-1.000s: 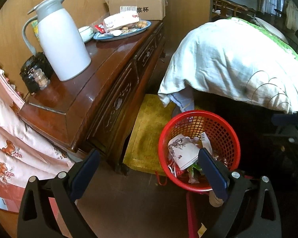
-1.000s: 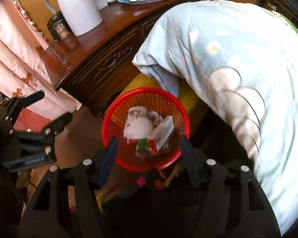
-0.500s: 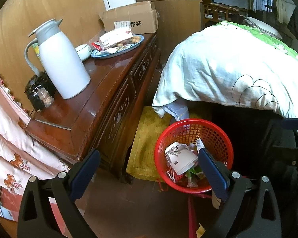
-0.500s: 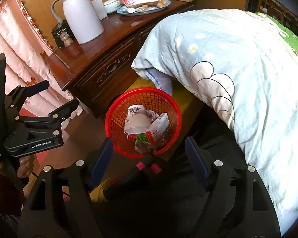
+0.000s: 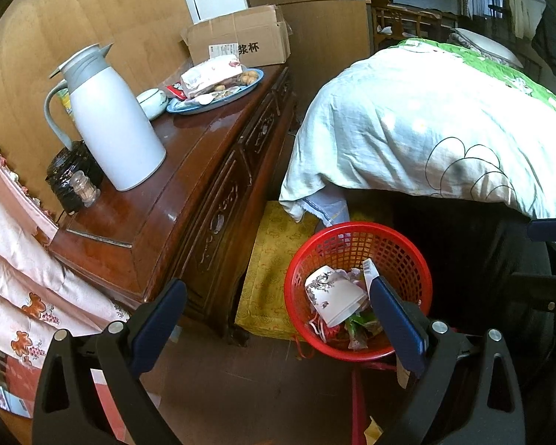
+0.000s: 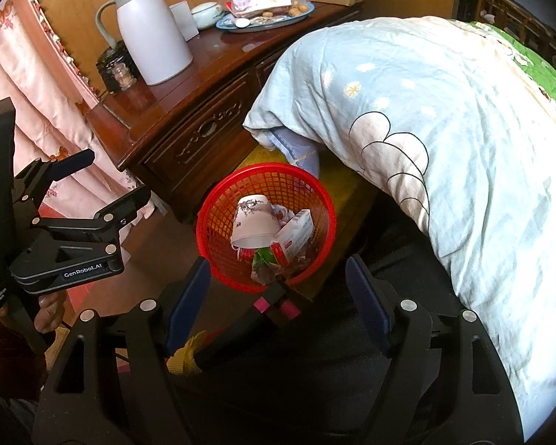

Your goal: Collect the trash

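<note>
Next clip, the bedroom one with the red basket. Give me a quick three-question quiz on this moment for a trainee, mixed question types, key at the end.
1. True or false: the paper cup stands upright on the sideboard.
2. What holds the collected trash: A) cardboard box B) red basket C) blue tray?
3. Fill in: both the left gripper and the right gripper have their jaws ____.

Key: 1 false, it lies tipped in the basket; 2 B; 3 open, holding nothing.
</note>
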{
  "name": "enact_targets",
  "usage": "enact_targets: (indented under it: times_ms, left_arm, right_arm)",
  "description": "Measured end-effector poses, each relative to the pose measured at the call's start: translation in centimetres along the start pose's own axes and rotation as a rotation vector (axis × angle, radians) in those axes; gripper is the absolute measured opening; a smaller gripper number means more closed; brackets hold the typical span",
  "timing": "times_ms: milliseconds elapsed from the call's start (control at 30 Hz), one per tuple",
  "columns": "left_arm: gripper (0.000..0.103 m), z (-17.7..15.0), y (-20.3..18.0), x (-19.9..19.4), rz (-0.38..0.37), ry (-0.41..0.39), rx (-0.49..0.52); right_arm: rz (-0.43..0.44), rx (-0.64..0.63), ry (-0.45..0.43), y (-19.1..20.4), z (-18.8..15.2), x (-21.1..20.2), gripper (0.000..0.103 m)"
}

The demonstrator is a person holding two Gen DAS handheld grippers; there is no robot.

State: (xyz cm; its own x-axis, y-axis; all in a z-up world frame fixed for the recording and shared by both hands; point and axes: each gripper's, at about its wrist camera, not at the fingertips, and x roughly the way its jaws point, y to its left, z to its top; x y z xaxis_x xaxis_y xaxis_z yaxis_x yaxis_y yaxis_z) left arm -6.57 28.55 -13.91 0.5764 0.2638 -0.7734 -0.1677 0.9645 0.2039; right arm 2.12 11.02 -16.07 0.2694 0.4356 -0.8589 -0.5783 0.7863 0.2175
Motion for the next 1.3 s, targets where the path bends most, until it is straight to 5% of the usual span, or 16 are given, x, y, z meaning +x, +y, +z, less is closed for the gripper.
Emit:
enact_targets:
  times_ms: [1300]
  left_arm:
    - [0.097,-0.58,-0.46,0.17,-0.007,-0.011,-0.004]
  right_arm:
    - [0.001,0.000,0.000,0.02,0.09,0.01,0.074]
